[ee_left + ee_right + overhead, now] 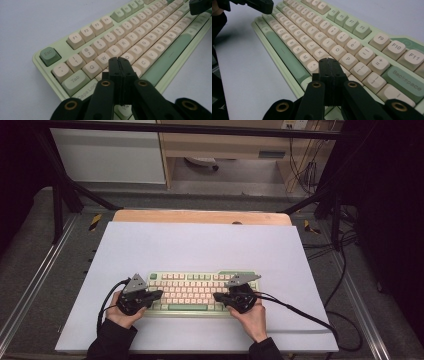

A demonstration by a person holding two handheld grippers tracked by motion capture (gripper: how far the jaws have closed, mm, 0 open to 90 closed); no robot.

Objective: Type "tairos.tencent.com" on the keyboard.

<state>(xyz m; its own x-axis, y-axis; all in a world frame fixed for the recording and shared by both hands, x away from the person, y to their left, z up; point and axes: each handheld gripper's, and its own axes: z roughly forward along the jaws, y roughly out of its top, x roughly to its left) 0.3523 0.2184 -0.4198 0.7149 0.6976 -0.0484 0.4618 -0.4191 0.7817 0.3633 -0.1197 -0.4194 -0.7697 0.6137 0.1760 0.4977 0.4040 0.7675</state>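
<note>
Keyboard [192, 292]: at 6 o'clock on the white worktop [200, 245].
Left hand-held gripper [159, 294]: jaws pressed together, over the keyboard's 9 o'clock end.
Right hand-held gripper [217, 296]: jaws pressed together, over its 3 o'clock end.

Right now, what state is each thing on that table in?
Pale green keyboard with cream keys: lying flat on the sheet, keys facing up.
Left gripper: fingers shut, empty, tips over the keys near the left end.
Right gripper: fingers shut, empty, tips over the keys near the right end.
White sheet: spread flat over the wooden table.
</note>
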